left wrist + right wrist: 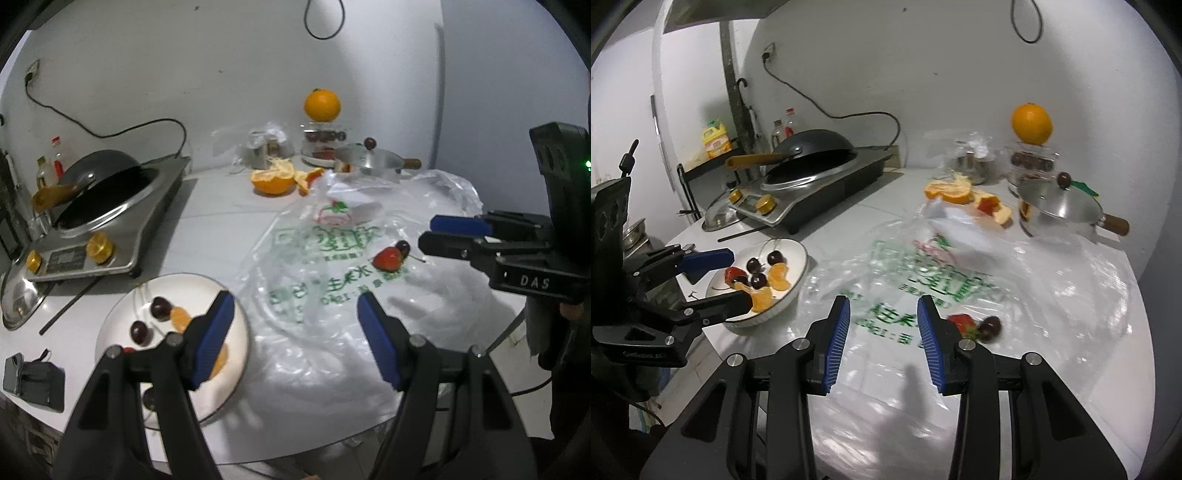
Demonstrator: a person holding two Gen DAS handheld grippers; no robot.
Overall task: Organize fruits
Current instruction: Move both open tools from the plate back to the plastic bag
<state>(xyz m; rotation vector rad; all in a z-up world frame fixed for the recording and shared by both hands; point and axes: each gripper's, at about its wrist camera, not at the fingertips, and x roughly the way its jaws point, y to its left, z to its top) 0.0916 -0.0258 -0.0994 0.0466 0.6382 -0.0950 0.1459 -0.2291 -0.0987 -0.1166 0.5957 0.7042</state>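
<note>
A white plate (pixel 184 288) holds dark cherries (pixel 161 307), orange segments (pixel 180 318) and a strawberry. My left gripper (pixel 295 297) is open and empty, one finger over the plate's right edge and the other over the plastic bag (pixel 325 332). A strawberry (pixel 386 258) and a cherry (pixel 403 246) lie on the bag, just left of my right gripper (pixel 428 232). In the right wrist view my right gripper (pixel 883 301) stands open above the bag (pixel 1052 288), with the strawberry (pixel 962 321) and cherry (pixel 991 325) just beyond its right finger. The left gripper (pixel 740 277) hovers at the plate (pixel 790 291).
An induction cooker with a black wok (pixel 110 181) stands at the left. At the back are a peeled orange (pixel 271 181), a whole orange (pixel 321 105) atop a jar, and a lidded steel pan (pixel 373 160). A phone (pixel 33 380) lies near the front left table edge.
</note>
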